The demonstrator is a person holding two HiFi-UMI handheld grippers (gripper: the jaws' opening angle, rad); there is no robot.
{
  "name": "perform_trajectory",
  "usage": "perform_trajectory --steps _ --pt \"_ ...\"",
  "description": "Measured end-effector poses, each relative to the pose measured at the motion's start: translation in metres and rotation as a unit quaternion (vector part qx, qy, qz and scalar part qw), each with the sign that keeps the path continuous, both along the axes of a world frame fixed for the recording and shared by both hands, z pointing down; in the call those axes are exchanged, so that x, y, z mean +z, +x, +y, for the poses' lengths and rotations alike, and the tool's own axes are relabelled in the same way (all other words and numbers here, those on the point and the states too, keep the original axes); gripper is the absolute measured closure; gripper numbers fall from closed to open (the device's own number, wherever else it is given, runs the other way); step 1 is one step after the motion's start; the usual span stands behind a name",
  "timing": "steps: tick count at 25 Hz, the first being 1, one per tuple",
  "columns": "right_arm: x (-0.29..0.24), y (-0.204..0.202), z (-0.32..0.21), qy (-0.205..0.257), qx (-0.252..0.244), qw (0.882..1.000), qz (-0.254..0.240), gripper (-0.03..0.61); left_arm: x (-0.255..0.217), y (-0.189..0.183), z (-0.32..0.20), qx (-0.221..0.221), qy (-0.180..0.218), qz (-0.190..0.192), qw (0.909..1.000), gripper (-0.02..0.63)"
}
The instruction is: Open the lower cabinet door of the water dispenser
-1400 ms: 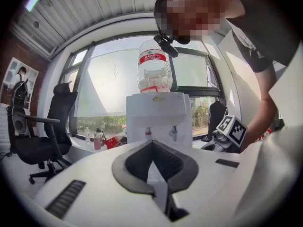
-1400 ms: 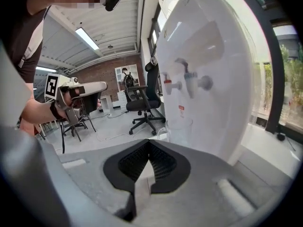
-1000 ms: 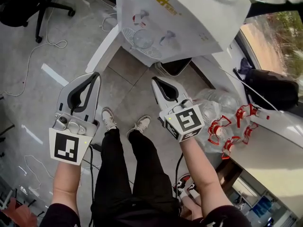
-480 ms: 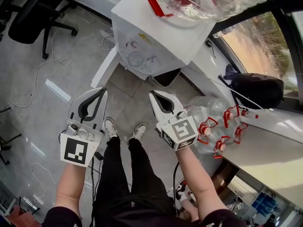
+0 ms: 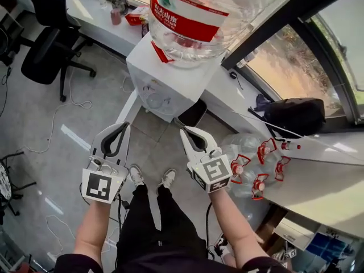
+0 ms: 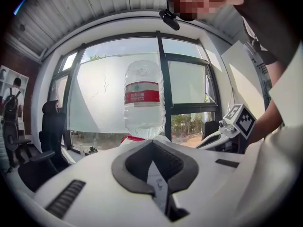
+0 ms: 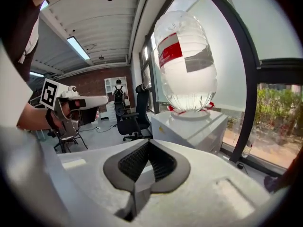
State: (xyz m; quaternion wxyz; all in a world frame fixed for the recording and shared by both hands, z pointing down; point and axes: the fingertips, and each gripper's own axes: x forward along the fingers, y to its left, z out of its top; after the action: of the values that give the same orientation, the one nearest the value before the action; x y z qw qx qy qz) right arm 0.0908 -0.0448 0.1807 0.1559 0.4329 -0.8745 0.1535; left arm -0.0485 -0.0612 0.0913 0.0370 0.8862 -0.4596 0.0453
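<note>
The white water dispenser [image 5: 162,81] stands ahead of me, a big clear bottle with a red label [image 5: 190,13] upended on top. From above I see only its top and upper front with the taps; the lower cabinet door is hidden. My left gripper [image 5: 123,126] and right gripper [image 5: 183,131] are held side by side in the air short of the dispenser, both shut with nothing between the pads. The left gripper view looks level at the bottle [image 6: 143,98]. The right gripper view shows the dispenser's top [image 7: 191,124] and the bottle [image 7: 187,67].
A black office chair [image 5: 51,47] stands at the left. Cables [image 5: 74,104] trail over the grey floor. Several clear bottles with red handles [image 5: 256,164] lie at the right below a white ledge [image 5: 324,152], a black bag [image 5: 290,115] beside them. My shoes [image 5: 151,178] are below the grippers.
Both grippers have risen together, still shut. The head view has tilted up, so the bottle on the dispenser now fills the top of it.
</note>
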Motion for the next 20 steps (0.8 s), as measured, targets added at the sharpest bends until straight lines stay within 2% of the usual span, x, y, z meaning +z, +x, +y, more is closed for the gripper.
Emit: perform_trajectory --steps 7,11,14,20 --pt "-0.062 0.010 0.006 0.025 0.019 0.999 -0.020 0.574 -0.051 0.009 0.002 0.006 0.010 -0.034 0.9994 0.607" --pt "-0.085 0.027 0.006 0.039 0.046 0.998 -0.023 0.574 -0.087 0.017 0.001 0.016 0.033 -0.030 0.9989 0.607" --pt "-0.102 0.037 0.005 0.049 0.062 0.996 -0.027 0.574 -0.117 0.017 0.002 0.016 0.049 -0.045 0.9977 0.607" --pt "-0.144 0.052 0.002 0.074 0.089 0.993 -0.030 0.574 -0.160 0.012 0.008 0.021 0.083 -0.038 0.9955 0.607"
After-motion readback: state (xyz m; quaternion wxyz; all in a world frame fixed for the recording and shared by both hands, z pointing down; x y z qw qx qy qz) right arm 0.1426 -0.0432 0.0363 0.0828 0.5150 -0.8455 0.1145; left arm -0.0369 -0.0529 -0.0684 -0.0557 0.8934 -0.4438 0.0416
